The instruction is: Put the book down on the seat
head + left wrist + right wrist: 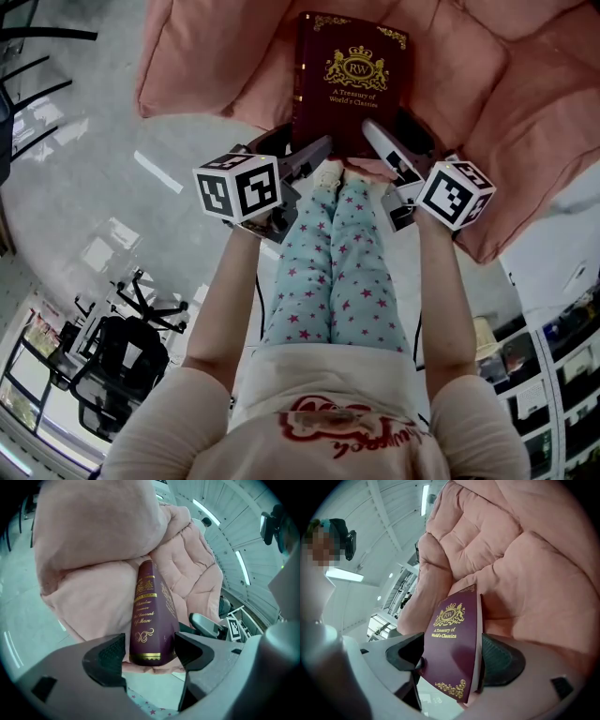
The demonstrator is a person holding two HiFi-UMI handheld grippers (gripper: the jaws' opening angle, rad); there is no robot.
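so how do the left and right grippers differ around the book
The left gripper straddles the book's spine corner, the right gripper the page-edge corner. The left gripper's view shows the spine, the right gripper's the front cover. Both stand open round the book on the seat.

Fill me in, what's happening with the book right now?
A person is putting the book on the pink seat with two handheld grippers. It rests cover up on the cushion. The left gripper and right gripper both straddle its near end. Their jaws seem to stand apart around it rather than clamping, so it looks released.
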